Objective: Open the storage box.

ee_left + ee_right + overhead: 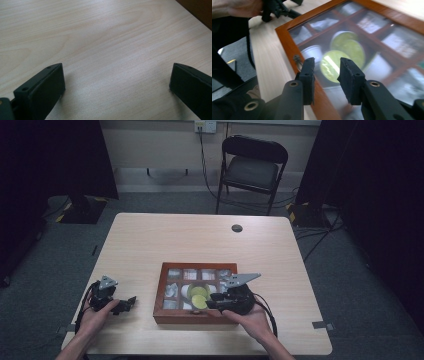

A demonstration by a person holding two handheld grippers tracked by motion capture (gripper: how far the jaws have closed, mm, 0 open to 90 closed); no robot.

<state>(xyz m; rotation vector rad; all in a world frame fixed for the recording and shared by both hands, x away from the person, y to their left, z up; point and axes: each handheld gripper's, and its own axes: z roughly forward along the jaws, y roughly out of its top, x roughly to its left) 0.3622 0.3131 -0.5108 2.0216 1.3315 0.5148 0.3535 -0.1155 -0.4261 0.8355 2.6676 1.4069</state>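
Showing wooden box [160,292], glass lid, green discs | right gripper [326,72] part-open, empty

High view dim overall, room edges near black, table [200,240] lit evenly from above, low res, soft. Left gripper view bright, sharp wood grain, soft shadows beside jaws. Right gripper view motion-blurred on box [287,45], glare + reflections on its glass lid, jaws fairly sharp, bg dark at left.
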